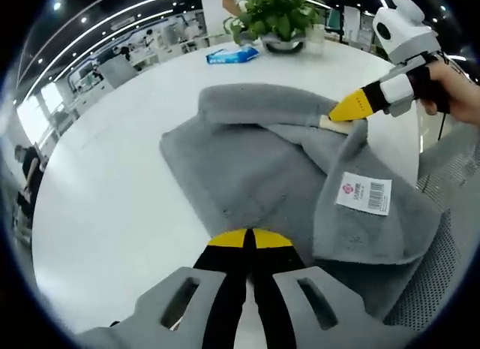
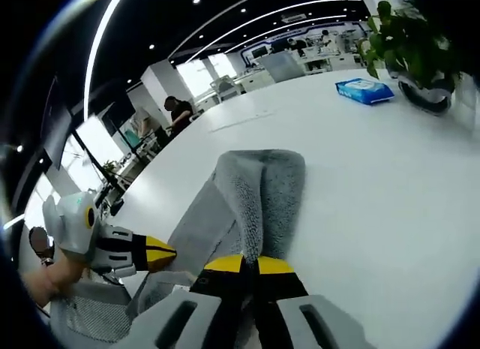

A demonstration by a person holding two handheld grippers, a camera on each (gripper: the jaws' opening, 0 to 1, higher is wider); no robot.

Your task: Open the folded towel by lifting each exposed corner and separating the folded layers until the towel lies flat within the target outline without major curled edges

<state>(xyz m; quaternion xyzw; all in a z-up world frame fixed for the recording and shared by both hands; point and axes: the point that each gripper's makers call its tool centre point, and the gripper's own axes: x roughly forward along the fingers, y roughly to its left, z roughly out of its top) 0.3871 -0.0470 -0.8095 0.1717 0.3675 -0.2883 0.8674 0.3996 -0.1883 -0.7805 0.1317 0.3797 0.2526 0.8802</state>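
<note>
A large white table [image 1: 112, 176] fills the foreground of an open-plan office lit by long ceiling light strips [image 2: 247, 22], and on it lies a grey towel [image 1: 247, 169], partly unfolded, its near edge hanging over the table's rim beside a mesh chair [image 1: 442, 266]. In the left gripper view, the towel's folded layers bunch into a thick roll at the far side, and a turned-over flap shows a white label [image 1: 364, 193] printed in red and black. The left gripper [image 1: 247, 238] has its 2 yellow-tipped jaws pressed together at the towel's near edge; whether fabric is caught between them cannot be told. The right gripper [image 1: 339, 113], held by a person's hand [image 1: 454, 90], comes in from the right with its yellow tip closed on a raised fold of the towel. In the right gripper view, its jaws are together with a ridge of grey pile running up from between them. Across the table stand a potted plant [image 1: 274, 19] and a blue pack of wipes [image 1: 231, 55], well apart from the towel.
</note>
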